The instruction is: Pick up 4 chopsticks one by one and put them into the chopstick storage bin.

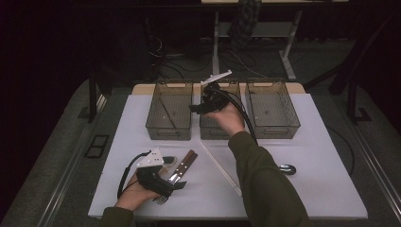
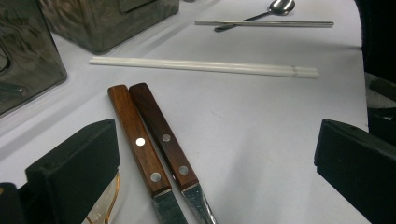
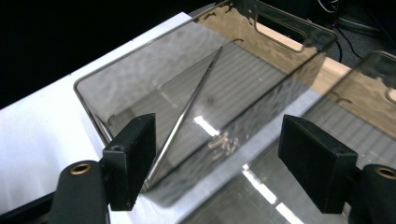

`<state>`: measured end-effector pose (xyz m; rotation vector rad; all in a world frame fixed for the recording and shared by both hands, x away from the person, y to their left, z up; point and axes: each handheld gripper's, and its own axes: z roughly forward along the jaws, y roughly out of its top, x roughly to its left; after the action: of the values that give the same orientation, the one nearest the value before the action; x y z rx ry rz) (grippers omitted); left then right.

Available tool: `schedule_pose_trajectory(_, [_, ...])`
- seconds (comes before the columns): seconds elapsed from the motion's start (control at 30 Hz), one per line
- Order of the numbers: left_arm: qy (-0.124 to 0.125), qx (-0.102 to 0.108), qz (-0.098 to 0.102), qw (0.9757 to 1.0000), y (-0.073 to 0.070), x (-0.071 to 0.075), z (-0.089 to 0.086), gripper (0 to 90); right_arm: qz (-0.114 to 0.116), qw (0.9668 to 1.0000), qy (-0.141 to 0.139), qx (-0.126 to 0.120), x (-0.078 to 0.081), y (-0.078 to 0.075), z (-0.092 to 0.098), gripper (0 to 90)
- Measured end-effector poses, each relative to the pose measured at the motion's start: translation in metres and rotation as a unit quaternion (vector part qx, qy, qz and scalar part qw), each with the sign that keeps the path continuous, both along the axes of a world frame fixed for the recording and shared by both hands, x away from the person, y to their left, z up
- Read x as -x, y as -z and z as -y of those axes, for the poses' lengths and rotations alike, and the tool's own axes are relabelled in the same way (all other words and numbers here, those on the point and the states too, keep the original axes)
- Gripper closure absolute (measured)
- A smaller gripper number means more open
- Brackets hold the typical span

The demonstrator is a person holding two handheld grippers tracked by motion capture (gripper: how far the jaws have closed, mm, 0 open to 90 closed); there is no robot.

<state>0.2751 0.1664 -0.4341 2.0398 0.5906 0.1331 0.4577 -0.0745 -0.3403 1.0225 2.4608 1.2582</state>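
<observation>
Near the desk's front-left corner, the left gripper [image 1: 163, 187] rests with jaws spread over two wooden-handled knives [image 2: 156, 149]. Beyond lie two white chopsticks [image 2: 205, 66], one metal chopstick [image 2: 264, 23] and one spoon [image 2: 279, 6]. Farthest, the right gripper [image 1: 201, 106], spread and empty, hovers above three bins; the left bin [image 3: 100, 77] holds one metal chopstick [image 3: 187, 109].

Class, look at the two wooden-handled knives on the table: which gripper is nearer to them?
Left. The left gripper sits right beside the knives; the right gripper is up over the bins.
</observation>
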Motion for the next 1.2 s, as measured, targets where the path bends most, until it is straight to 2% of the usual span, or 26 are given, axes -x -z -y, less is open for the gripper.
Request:
schedule_pose_trajectory(0.6, [-0.004, -0.002, 0.0, 1.0, 0.001, -0.001, 0.0, 0.0, 0.017, 0.9998, -0.002, 0.004, 0.029, -0.003, 0.058, 26.2])
schedule_pose_trajectory(1.07, [-0.003, -0.003, -0.001, 1.0, 0.001, -0.002, 0.001, 0.0, 0.019, 0.9998, -0.01, 0.005, 0.055, 0.006, 0.094, 26.2])
schedule_pose_trajectory(1.2, [-0.003, -0.003, -0.002, 1.0, 0.001, -0.002, 0.001, 0.0, 0.021, 0.9997, -0.009, -0.003, 0.063, 0.01, 0.106, 26.2])
